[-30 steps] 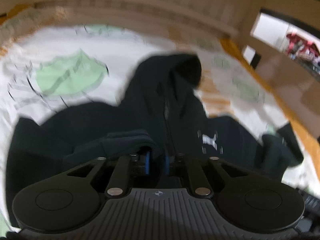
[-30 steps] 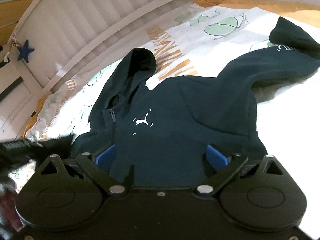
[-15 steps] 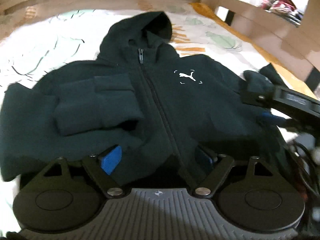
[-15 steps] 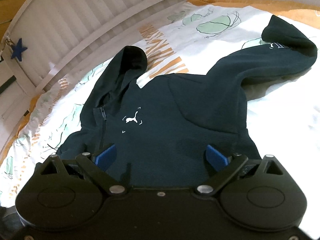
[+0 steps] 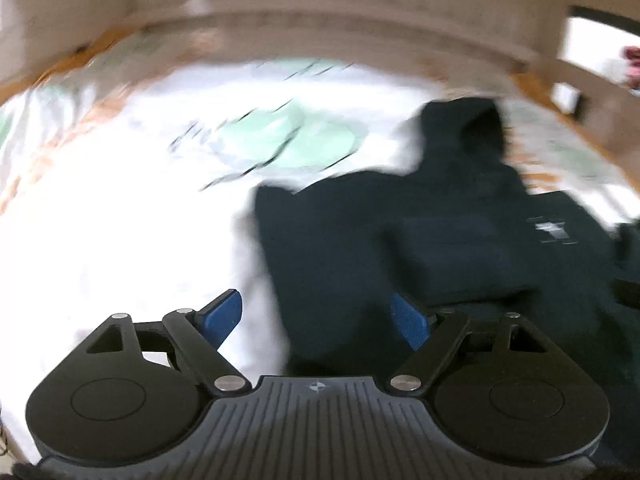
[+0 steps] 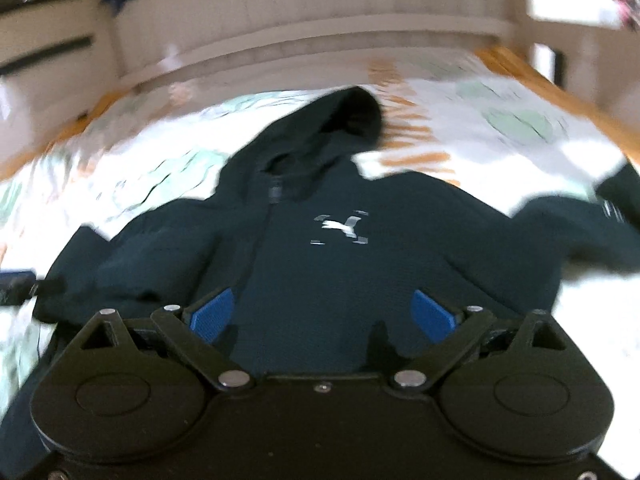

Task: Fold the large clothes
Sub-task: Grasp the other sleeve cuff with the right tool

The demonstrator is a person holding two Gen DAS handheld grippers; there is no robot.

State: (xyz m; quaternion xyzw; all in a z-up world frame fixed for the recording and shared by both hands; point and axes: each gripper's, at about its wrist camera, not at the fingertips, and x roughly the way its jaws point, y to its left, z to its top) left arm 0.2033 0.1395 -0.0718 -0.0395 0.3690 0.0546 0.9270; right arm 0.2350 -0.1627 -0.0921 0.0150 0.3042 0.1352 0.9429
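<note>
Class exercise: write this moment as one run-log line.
garment: dark navy zip-up hoodie flat on patterned white bedsheet | left gripper: open, empty | right gripper: open, empty | one sleeve folded across front

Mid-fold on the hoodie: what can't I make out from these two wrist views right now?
- Left wrist view: motion blur smears the hoodie; folded sleeve edges unclear.
- Right wrist view: the right gripper body hides the hoodie's hem.
- Right wrist view: right sleeve cuff cut off by the edge.
- Chest logo blurred.
</note>
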